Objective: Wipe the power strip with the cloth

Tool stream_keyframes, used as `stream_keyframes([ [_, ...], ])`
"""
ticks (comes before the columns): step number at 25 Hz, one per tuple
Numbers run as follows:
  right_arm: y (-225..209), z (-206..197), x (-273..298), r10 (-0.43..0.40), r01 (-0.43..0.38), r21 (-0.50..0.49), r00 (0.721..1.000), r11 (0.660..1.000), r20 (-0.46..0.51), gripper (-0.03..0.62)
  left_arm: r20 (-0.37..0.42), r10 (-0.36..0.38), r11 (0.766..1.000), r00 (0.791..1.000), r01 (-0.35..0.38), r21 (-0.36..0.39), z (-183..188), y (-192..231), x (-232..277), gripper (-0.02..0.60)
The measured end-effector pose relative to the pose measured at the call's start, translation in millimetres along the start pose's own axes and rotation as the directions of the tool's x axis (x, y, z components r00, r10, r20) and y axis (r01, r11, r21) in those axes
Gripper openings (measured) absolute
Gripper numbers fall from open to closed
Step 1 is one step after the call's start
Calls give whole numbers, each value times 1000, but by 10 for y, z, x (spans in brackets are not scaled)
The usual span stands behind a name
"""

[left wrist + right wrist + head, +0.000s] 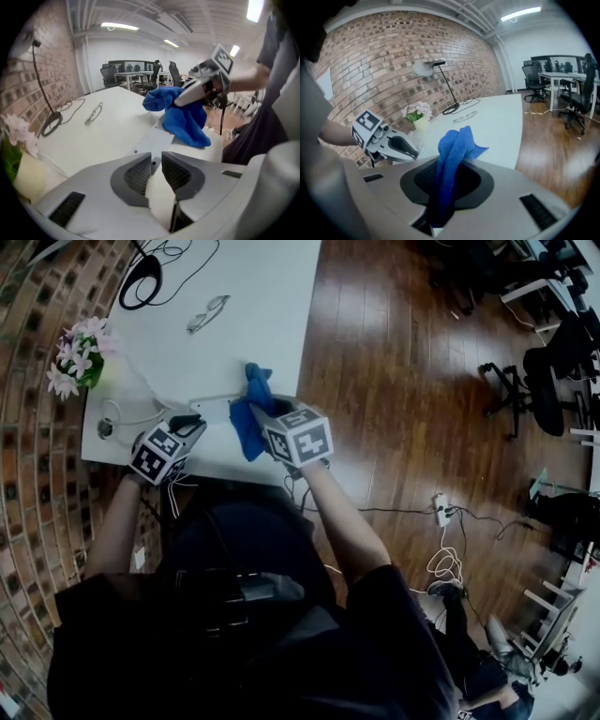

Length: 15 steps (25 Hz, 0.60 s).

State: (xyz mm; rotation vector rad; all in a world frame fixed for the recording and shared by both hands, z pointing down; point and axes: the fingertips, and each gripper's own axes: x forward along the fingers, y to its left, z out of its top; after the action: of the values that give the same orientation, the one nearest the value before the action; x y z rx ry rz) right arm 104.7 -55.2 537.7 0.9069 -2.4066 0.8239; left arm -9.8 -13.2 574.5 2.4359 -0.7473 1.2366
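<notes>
A white power strip (214,409) lies near the front edge of the white table (253,296). My left gripper (190,425) is at its left end. In the left gripper view the strip (152,140) runs in between the pads, and the left gripper (157,161) is shut on it. My right gripper (264,416) is shut on a blue cloth (249,418), which hangs over the strip's right end. The cloth (452,154) stands bunched up out of the right gripper (449,176). From the left side, the cloth (187,119) droops below the right gripper (185,97).
A vase of pink flowers (80,357) stands at the table's left edge by the brick wall. Glasses (206,313) and a lamp base with cable (141,282) lie farther back. A white cord (122,413) curls left of the strip. Wood floor with another power strip (441,510) and office chairs (548,371) lies to the right.
</notes>
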Motion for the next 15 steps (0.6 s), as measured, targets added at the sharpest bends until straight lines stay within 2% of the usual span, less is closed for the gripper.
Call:
stream_keyframes([
  [2, -7, -149, 103, -15, 12, -38, 998, 999, -67, 61, 72, 23, 990, 997, -12, -142, 60, 108, -108, 78],
  [3, -14, -213, 130, -16, 13, -45, 997, 999, -78, 61, 110, 56, 976, 992, -31, -214, 104, 182, -196, 71],
  [5, -34, -260, 137, -9, 7, -27, 998, 1000, -56, 61, 150, 115, 942, 982, -60, -331, 164, 315, -345, 60],
  [6, -46, -254, 132, -3, 3, -11, 999, 1000, -40, 61, 147, 133, 929, 980, -72, -362, 168, 363, -379, 57],
  [8, -59, -238, 133, 7, -7, 5, 1000, 1000, -26, 61, 102, 174, 919, 979, -124, -374, 112, 446, -367, 53],
  [12, -51, -245, 143, 25, -25, 28, 1000, 999, -6, 61, 17, 262, 902, 965, -238, -361, -45, 571, -204, -5],
  [15, -56, -236, 143, 9, -10, 45, 1000, 999, 16, 61, -21, 257, 914, 966, -250, -318, -136, 575, -70, -5],
])
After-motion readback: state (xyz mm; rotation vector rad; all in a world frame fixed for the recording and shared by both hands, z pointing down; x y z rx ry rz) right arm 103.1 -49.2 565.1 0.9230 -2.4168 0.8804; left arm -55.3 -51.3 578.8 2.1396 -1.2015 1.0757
